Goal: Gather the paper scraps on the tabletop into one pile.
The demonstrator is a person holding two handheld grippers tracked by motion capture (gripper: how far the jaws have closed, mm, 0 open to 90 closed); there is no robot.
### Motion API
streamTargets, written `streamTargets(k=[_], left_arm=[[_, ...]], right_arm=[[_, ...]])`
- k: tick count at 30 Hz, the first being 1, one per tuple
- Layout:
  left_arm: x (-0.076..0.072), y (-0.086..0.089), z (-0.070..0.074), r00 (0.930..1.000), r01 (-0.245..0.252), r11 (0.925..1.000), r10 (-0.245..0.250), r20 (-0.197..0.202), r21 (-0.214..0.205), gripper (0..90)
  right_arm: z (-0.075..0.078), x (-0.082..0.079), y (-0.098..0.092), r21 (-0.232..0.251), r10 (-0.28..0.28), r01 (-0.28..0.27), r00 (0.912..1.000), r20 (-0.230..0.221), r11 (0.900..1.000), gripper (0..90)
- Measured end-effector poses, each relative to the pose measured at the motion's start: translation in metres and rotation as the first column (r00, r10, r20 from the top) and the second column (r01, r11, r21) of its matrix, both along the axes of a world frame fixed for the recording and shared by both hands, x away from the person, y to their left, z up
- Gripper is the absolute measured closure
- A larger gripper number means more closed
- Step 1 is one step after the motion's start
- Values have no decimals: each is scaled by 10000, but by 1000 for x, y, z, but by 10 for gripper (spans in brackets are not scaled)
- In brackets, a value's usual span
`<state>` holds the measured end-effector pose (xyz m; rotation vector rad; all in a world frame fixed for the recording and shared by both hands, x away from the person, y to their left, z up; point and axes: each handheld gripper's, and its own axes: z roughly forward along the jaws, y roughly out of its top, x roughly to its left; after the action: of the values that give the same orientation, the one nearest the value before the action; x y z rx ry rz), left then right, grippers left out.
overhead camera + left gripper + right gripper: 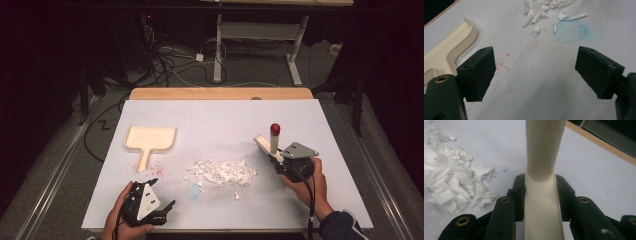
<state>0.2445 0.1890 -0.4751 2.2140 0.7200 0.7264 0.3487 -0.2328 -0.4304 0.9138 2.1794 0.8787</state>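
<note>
The right gripper is gripping the brush at centre right; the left gripper is waiting with fingers open — better to be sweeping the paper scraps gently leftward toward the dustpan.

One cream dustpan, left of the pile. One heap of torn white paper scraps, mid-mat. One cream brush with a red-tipped handle, right of the pile. Two grippers: one below-left of the pile, one right of it. One blue smudge, just below the pile.
</note>
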Motion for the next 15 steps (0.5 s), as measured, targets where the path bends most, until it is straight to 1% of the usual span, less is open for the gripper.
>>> streamTargets(k=[4,6,8,9,11,13,15], left_arm=[[0,-1,0,10000,-19,10000,19,-19,-22,159],[1,-1,0,10000,-20,10000,20,-24,-43,159],[1,-1,-1,10000,-41,10000,40,-60,-70,159],[1,-1,-1,10000,-28,10000,28,-52,-37,159],[1,-1,-1,10000,-11,10000,11,-53,-25,159],[1,-1,-1,10000,-18,10000,18,-59,-34,159],[1,-1,-1,10000,-25,10000,25,-67,-71,159]], right_arm=[[-1,-6,17,152,149,-147,9998,-166,9998,676],[-1,-8,25,408,347,-329,9984,-441,9986,675],[0,-9,32,561,377,-352,9983,-436,9978,676],[1,-10,35,767,463,-420,9974,-549,9962,676],[1,-11,41,998,486,-419,9966,-665,9941,676],[0,-13,50,1020,547,-479,9964,-641,9936,676],[-1,-14,59,1192,643,-556,9955,-698,9913,675]])
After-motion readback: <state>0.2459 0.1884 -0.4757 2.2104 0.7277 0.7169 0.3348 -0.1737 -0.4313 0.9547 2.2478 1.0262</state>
